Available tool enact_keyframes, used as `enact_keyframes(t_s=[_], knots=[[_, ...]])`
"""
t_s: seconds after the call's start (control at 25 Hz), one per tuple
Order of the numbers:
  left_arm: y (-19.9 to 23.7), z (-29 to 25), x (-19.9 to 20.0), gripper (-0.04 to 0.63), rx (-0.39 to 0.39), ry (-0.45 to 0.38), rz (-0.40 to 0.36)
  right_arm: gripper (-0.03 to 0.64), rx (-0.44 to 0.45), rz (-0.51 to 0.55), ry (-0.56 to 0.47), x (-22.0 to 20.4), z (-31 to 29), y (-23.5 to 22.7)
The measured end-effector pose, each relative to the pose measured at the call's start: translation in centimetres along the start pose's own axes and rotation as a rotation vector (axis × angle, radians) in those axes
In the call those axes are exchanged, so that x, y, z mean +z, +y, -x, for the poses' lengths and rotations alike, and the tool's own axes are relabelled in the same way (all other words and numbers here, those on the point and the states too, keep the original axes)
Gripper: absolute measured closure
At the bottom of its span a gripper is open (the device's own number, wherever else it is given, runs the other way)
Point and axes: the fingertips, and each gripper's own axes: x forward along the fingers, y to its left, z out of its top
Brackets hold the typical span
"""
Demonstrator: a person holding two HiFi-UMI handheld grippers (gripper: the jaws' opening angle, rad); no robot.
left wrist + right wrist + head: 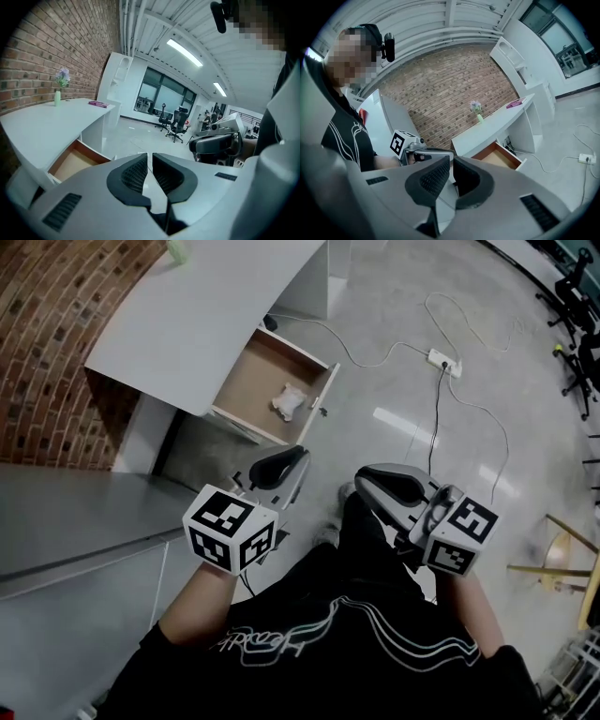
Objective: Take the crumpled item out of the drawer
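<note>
The wooden drawer (246,381) stands pulled out from under the white desk (206,306). A crumpled white item (289,401) lies inside it near the front right corner. My left gripper (298,455) is held in front of my body, well short of the drawer, with its jaws shut and nothing between them. My right gripper (362,480) hovers beside it, also shut and empty. In the left gripper view the gripper (150,157) points past the drawer (70,161). The right gripper view shows its gripper (452,161), the drawer (499,157) and the left gripper's marker cube (399,142).
A power strip (444,362) with trailing cables lies on the floor right of the drawer. A brick wall (56,343) runs behind the desk. On the desk stand a green vase (57,96) and a pink book (98,104). A wooden chair (562,559) is at far right.
</note>
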Motion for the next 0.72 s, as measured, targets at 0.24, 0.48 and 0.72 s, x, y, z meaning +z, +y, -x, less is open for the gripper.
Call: enact_keyframes(t_s=[0.24,0.48,0.72], knots=[[4.7,-5.5,-0.3,0.565,0.081,0.068,-0.023,0.563,0.022,-0.057,0.004,0.5,-0.5,-5.9],[10.4,-11.5,-1.4,0.491,0.154,0.186,-0.005,0.563,0.044,-0.154,0.030,2.0,-2.5,-12.9],[16.6,-17.6,-3.4,0.422,0.206,0.318,0.010,0.563,0.062,-0.212,0.031,4.6,-5.5,-19.3]])
